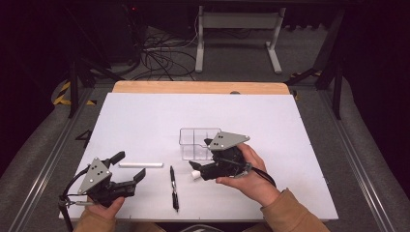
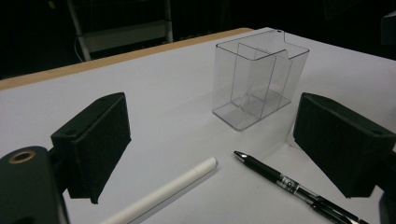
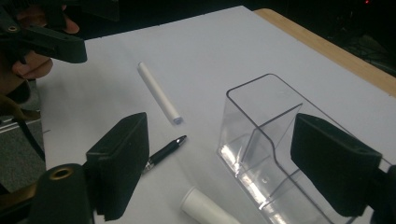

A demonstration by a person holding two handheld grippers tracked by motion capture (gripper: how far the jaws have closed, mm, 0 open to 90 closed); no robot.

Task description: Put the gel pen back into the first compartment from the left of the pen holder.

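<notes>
Two claws stand wide open and empty: the right gripper (image 1: 199,170) hovers with a short white tube (image 3: 205,210) just beneath its jaws and the clear divided organizer (image 3: 261,140) just beyond. The left gripper (image 1: 129,166) faces a long white stick (image 2: 163,192) and a black pen (image 2: 289,183). Judged step: approach before pickup; next, the right jaws should lower astride the tube and close.

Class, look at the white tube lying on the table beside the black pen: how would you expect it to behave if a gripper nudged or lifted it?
The white tube is a smooth round cylinder lying flat, so a sideways nudge would probably roll it. It looks straight and hollow-ended, so likely stiff but light. Its smooth surface might slip between the pads unless gripped across its middle.
</notes>
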